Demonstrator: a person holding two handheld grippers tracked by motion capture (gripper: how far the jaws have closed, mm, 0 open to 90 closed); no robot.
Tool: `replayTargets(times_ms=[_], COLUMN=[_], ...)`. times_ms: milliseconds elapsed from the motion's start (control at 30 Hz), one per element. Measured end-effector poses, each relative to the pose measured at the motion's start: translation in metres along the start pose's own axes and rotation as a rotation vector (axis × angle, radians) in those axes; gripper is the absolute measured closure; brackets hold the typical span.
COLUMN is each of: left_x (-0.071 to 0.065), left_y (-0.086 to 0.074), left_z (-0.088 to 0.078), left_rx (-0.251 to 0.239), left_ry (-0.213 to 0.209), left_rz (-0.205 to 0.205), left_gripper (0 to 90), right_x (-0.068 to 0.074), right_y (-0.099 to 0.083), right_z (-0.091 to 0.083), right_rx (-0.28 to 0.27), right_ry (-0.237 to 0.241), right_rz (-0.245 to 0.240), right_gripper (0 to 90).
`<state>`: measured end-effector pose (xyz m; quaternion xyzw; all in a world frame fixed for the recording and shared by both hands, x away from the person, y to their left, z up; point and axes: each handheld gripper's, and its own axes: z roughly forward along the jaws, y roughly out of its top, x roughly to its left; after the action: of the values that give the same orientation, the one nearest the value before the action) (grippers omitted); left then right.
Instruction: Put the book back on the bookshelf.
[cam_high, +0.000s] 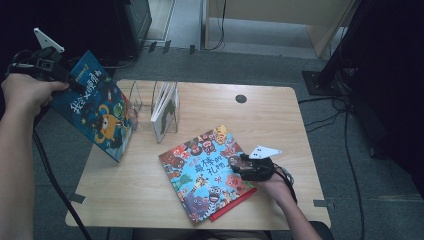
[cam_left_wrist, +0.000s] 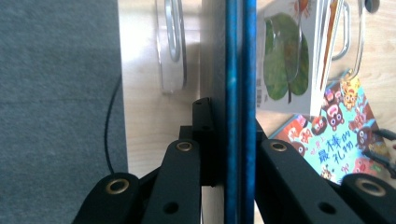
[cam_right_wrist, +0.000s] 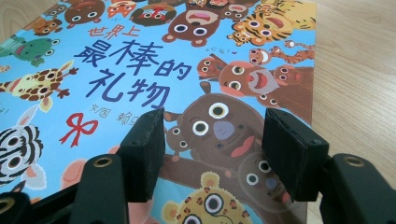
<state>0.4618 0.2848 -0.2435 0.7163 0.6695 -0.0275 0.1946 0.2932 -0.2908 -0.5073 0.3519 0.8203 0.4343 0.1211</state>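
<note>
Books are partly shelved: one stands in the clear rack (cam_high: 150, 102), the blue book (cam_high: 95, 107) hangs beside it, clamped in the left gripper's (cam_high: 75, 82) fingers, and the animal book (cam_high: 207, 172) lies on the worktop (cam_high: 280, 120) under the right gripper's (cam_high: 235, 165) open fingers.

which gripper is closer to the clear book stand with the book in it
Left. The left gripper holds the dark blue book up just left of the clear book stand; the right gripper rests on the animal picture book, nearer the table's front.
</note>
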Motion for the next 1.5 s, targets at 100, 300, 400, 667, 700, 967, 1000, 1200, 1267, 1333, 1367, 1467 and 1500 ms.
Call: replayTargets(times_ms=[100, 300, 400, 667, 700, 967, 1000, 1200, 1267, 1333, 1367, 1467, 1500], left_x=[-0.003, -0.005, -0.005, 0.001, 0.001, 0.006, 0.006, 0.012, 0.014, 0.016, 0.017, 0.018, 0.019], left_y=[0.004, 0.015, 0.021, 0.027, 0.027, 0.025, 0.025, 0.021, 0.019, 0.018, 0.018, 0.017, 0.017], left_z=[-0.003, -0.001, 0.005, 0.018, 0.018, 0.018, 0.018, 0.017, 0.016, 0.015, 0.014, 0.013, 0.012], left_rx=[-0.015, -0.036, -0.033, -0.067, -0.064, -0.066, -0.064, -0.051, -0.064, -0.082, -0.08, -0.088, -0.09], left_ry=[0.008, 0.003, 0.017, -0.001, -0.008, -0.026, -0.027, 0.006, -0.011, -0.019, -0.024, -0.03, -0.034], left_rz=[-0.004, -0.021, -0.016, -0.03, -0.034, -0.014, -0.004, 0.022, 0.019, 0.022, 0.022, 0.021, 0.019], left_gripper=[83.6, 83.6, 83.5, 83.5, 83.2, 80.4, 78.4, 62.9, 59.8, 57.0, 55.4, 53.6, 53.3], right_x=[0.0, 0.0, 0.0, 0.001, 0.001, 0.002, 0.002, 0.002, 0.001, 0.001, 0.001, 0.001, 0.001], right_y=[0.0, 0.0, 0.0, 0.0, -0.001, -0.001, -0.001, -0.001, -0.001, -0.001, -0.001, -0.001, -0.001], right_z=[0.0, 0.0, 0.0, -0.001, -0.001, -0.001, -0.001, -0.001, -0.001, -0.001, -0.002, -0.002, -0.002], right_rx=[0.001, 0.0, 0.0, 0.004, 0.004, 0.004, 0.004, 0.003, 0.003, 0.002, 0.004, 0.003, 0.003], right_ry=[0.001, 0.001, 0.002, 0.005, 0.006, 0.005, 0.005, 0.007, 0.008, 0.006, 0.007, 0.007, 0.007], right_rz=[0.001, -0.006, -0.007, -0.012, -0.014, -0.017, -0.016, -0.016, -0.017, -0.017, -0.014, -0.016, -0.016], right_gripper=[39.9, 39.8, 39.7, 39.6, 39.6, 39.2, 39.2, 39.2, 39.3, 39.4, 39.5, 39.5, 39.5])
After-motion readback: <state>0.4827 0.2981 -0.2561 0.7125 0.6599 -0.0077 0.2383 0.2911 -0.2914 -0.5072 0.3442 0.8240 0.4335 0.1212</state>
